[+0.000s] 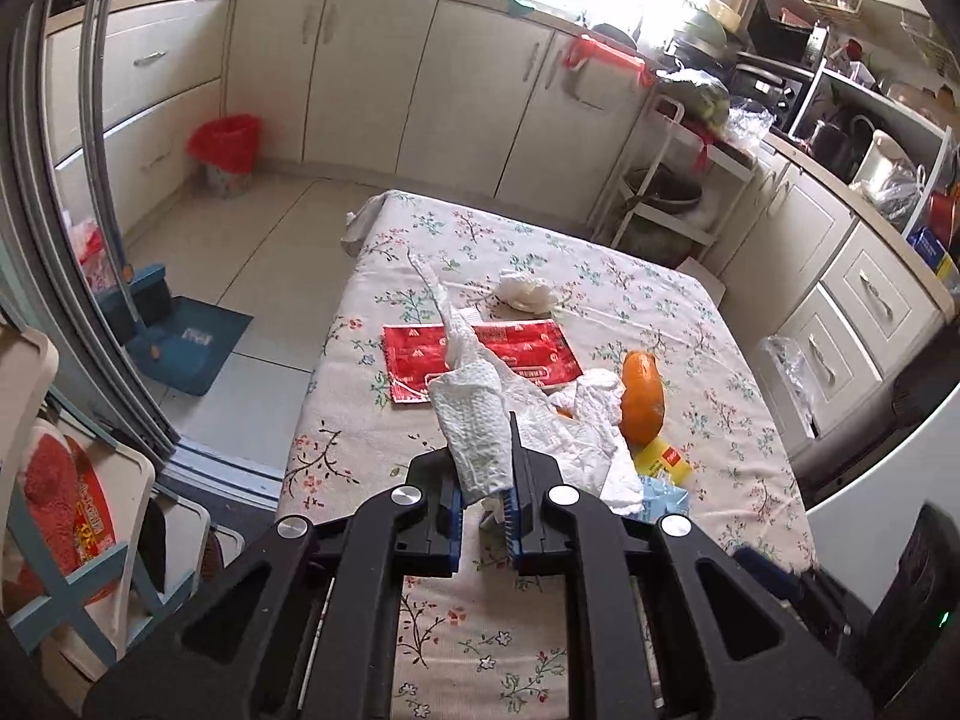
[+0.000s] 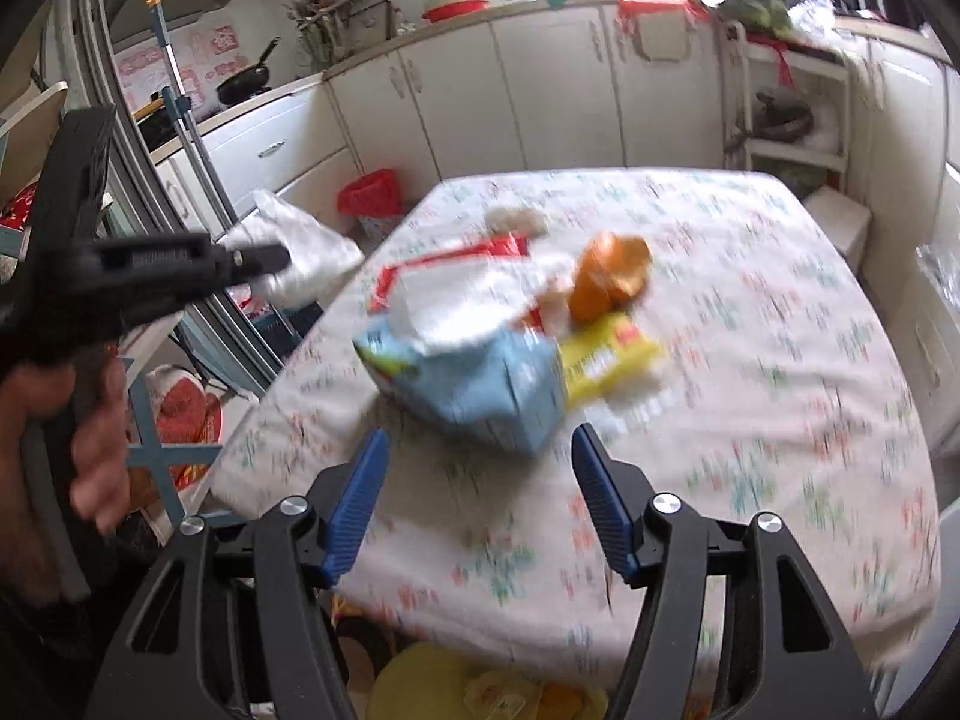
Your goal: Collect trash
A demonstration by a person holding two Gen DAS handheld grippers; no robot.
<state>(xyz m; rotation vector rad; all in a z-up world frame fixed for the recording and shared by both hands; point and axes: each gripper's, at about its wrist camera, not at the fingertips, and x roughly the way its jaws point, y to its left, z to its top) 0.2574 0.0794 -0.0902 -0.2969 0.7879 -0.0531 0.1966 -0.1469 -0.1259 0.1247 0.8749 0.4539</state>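
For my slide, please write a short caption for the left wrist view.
Left gripper shut on a white paper towel above the floral table.

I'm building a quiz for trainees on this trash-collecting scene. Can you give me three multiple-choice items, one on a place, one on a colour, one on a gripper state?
1. Where does the flat red foil wrapper lie?
A. on the floor
B. on the floral tablecloth
C. in the bin

2. What colour is the liner of the small waste bin by the cabinets?
A. red
B. black
C. green

3. What is the left gripper doing?
A. open, holding nothing
B. shut on the orange peel
C. shut on a white paper towel

Answers: 1 B, the wrapper rests flat on the cloth. 2 A, a red bag lines it. 3 C, the towel sits pinched between its fingers.
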